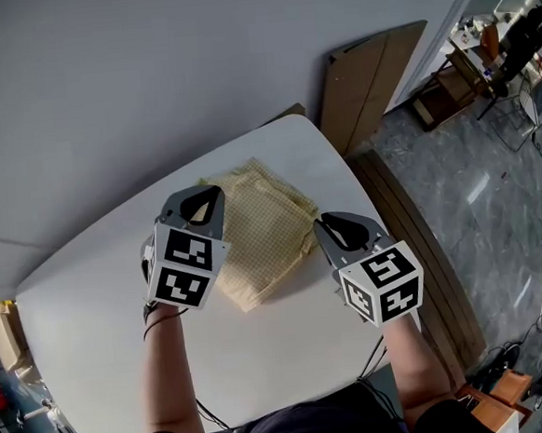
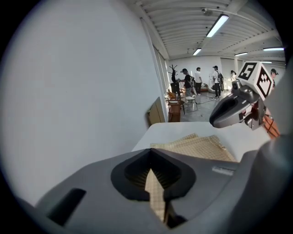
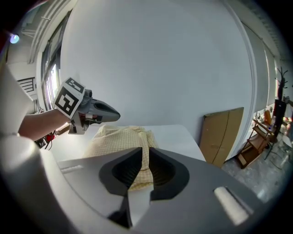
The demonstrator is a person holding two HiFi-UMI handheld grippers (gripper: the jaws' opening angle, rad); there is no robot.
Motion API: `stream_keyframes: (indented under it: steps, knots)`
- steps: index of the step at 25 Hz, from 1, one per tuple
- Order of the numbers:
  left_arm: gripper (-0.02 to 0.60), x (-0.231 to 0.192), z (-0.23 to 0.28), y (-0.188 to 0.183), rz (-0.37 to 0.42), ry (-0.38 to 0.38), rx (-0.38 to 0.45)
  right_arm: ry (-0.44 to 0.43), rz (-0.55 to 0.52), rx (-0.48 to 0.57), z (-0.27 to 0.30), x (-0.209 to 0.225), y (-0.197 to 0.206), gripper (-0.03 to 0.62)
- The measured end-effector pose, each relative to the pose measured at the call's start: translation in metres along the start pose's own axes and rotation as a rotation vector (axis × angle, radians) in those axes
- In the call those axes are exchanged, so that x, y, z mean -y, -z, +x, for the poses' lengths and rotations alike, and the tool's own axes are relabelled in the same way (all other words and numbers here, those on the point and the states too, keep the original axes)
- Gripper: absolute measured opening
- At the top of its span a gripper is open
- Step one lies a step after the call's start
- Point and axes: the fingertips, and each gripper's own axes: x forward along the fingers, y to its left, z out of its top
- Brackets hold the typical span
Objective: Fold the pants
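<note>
While the white table (image 1: 94, 346) carries everything, the story is the yellow checked pants (image 1: 264, 244), already down to a compact bundle near the middle of the top and sitting squarely between the two tools. Its long axis runs roughly away from the person, skewed a little to the right at the far end, so each tool faces a long side rather than an end.

Over to the left gripper (image 1: 215, 193): it is right on the bundle's left edge, jaws pressed together, and its own view shows a strip of checked cloth caught between them, so I read that as a pinch on the fabric.

The right gripper (image 1: 324, 222) sits at the opposite long edge, up near the far right corner. Its jaws stand a narrow slit apart, cloth showing through the top of the slit and bare table below. It looks like it is at the edge, not biting it.

So the left is the hand with the cloth, and any next fold looks set to travel across the short way, left edge toward right.
</note>
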Motion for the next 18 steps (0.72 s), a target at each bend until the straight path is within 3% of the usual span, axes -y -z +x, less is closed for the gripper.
stream_keyframes:
  steps: [3,10,18]
  knots:
    - [-0.003,0.010,-0.018,0.017,-0.047,0.000,-0.011,-0.022,0.012,0.006,-0.006,-0.013,0.004,0.002]
    - [-0.003,0.044,-0.065,0.049,-0.185,0.036,-0.017,-0.060,0.004,-0.010,-0.024,-0.050,0.015,0.002]
    - [-0.002,0.087,-0.112,0.093,-0.138,0.074,-0.047,-0.041,0.046,0.043,-0.049,-0.095,0.019,0.001]
